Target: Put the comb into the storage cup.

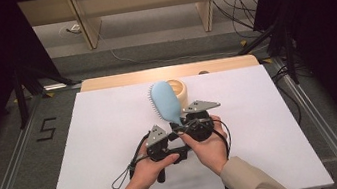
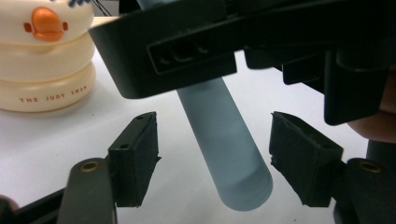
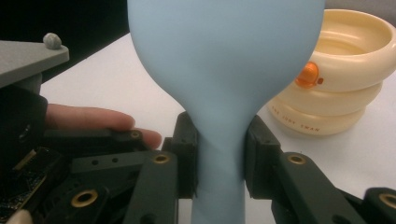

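Note:
A pale blue hairbrush (image 1: 165,102) stands tilted above the white sheet, bristles facing left. My right gripper (image 1: 181,123) is shut on its handle just below the head; in the right gripper view both pads (image 3: 187,158) press the handle's neck (image 3: 219,154). My left gripper (image 1: 176,132) sits just left of the right one. In the left gripper view its jaws (image 2: 212,149) stand open on either side of the handle's lower end (image 2: 229,149), with a gap on each side.
A cream ring-shaped container (image 1: 180,88) with an orange duck bill (image 2: 46,23) stands behind the brush near the sheet's far edge. The white sheet (image 1: 273,134) covers the table. Cables trail on the floor beyond.

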`<state>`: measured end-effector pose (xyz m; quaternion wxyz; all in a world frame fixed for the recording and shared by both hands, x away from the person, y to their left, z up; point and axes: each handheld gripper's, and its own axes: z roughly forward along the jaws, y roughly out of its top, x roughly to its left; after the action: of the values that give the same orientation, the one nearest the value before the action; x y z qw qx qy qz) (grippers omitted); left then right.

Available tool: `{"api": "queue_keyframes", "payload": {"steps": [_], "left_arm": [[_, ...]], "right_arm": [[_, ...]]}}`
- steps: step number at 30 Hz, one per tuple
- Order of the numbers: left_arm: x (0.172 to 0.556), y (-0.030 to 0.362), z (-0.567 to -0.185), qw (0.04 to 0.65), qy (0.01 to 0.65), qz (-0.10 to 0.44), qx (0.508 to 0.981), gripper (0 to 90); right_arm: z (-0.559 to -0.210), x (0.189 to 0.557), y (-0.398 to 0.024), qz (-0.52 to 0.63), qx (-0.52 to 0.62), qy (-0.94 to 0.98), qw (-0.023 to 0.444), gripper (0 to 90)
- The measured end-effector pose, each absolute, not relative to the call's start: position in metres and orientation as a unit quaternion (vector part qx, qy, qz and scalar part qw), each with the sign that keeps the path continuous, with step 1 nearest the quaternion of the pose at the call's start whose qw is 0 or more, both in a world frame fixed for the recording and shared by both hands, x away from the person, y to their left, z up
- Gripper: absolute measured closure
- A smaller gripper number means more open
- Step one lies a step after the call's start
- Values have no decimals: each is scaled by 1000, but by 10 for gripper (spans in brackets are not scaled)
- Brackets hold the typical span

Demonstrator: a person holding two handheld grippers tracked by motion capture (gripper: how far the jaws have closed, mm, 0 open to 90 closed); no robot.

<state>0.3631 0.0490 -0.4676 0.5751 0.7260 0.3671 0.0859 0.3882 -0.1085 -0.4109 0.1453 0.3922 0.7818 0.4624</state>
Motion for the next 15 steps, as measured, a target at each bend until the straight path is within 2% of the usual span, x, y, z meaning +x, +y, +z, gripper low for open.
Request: {"api": "queue_keyframes", "payload": {"steps": [15], "left_arm": [[363,49,-468,581,367,81,722,376]], "right_arm": [[-412,388,-107,462,392,782,145,702]]}}
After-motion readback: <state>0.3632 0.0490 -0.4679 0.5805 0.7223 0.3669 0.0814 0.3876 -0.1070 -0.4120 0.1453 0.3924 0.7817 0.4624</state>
